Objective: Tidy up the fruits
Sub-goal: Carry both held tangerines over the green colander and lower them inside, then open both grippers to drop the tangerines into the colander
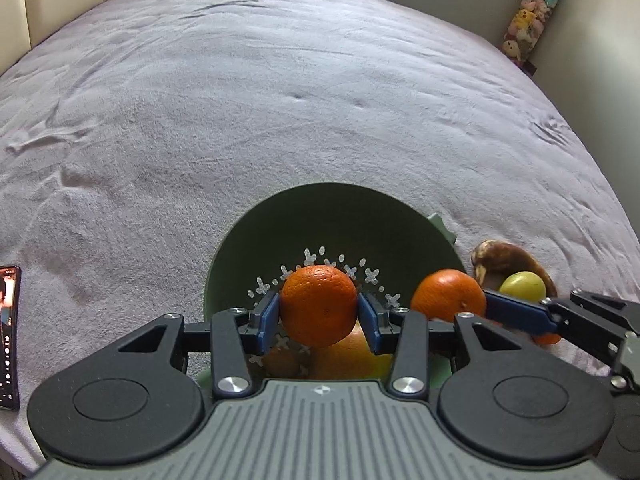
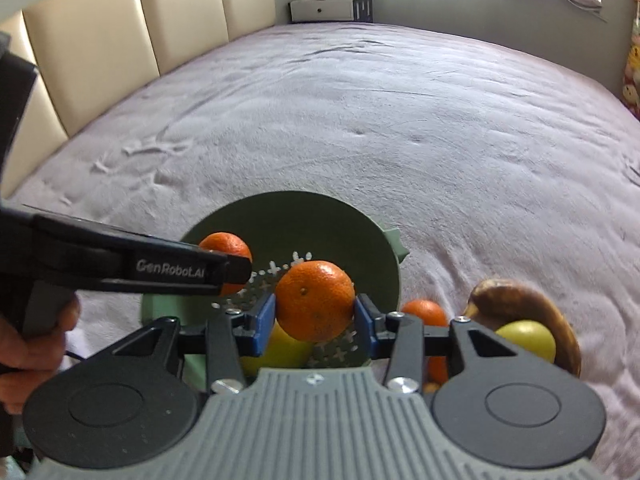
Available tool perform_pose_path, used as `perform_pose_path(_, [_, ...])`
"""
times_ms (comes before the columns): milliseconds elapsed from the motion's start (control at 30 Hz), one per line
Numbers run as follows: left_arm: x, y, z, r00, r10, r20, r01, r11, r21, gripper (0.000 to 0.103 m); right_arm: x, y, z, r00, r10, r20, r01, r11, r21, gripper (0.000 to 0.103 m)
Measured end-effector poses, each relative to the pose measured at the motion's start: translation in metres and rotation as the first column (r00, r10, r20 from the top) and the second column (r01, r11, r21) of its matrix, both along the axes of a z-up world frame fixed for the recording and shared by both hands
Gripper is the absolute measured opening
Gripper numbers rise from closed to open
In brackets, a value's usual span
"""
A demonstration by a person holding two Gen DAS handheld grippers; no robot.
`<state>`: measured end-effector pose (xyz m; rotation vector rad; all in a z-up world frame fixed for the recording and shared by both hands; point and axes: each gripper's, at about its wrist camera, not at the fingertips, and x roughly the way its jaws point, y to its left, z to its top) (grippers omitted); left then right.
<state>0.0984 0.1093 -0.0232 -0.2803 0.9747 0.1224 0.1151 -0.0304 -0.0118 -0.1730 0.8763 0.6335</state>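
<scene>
The left gripper (image 1: 319,318) pinches an orange (image 1: 319,306) over the green colander (image 1: 280,232), which already holds yellow fruit (image 1: 352,356). The right gripper (image 2: 315,312) pinches a second orange (image 2: 315,300) above the same colander's near rim. Both sit by the bed's (image 1: 280,100) near edge; beside the colander lie a browned banana (image 2: 516,300), a yellow-green fruit (image 2: 528,338) and another orange (image 2: 426,312). The far blanket lies open

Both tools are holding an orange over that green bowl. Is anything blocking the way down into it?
Nothing visible covers the green bowl; it is open-topped. The left tool and right tool each clamp an orange above it. A yellow fruit already lies inside, so the oranges would land on or beside it.
</scene>
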Motion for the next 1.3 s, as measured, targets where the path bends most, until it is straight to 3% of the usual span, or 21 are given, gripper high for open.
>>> perform_pose_path(700, [0.027,-0.003,-0.038,0.993,0.018,-0.113,-0.008,0.996,0.089,0.048,0.032,0.025,-0.053,0.999,0.044,-0.009,-0.045,0.996,-0.081,0.039])
perform_pose_path(900, [0.029,-0.008,-0.04,0.992,0.004,-0.124,0.014,0.989,0.144,0.048,0.03,0.028,-0.056,0.998,0.057,0.013,-0.055,0.993,-0.106,0.039])
perform_pose_path(1300, [0.027,-0.007,-0.04,0.99,0.01,-0.143,0.008,0.992,0.122,0.052,0.019,0.016,-0.042,0.998,0.044,0.048,-0.04,0.996,-0.079,0.042])
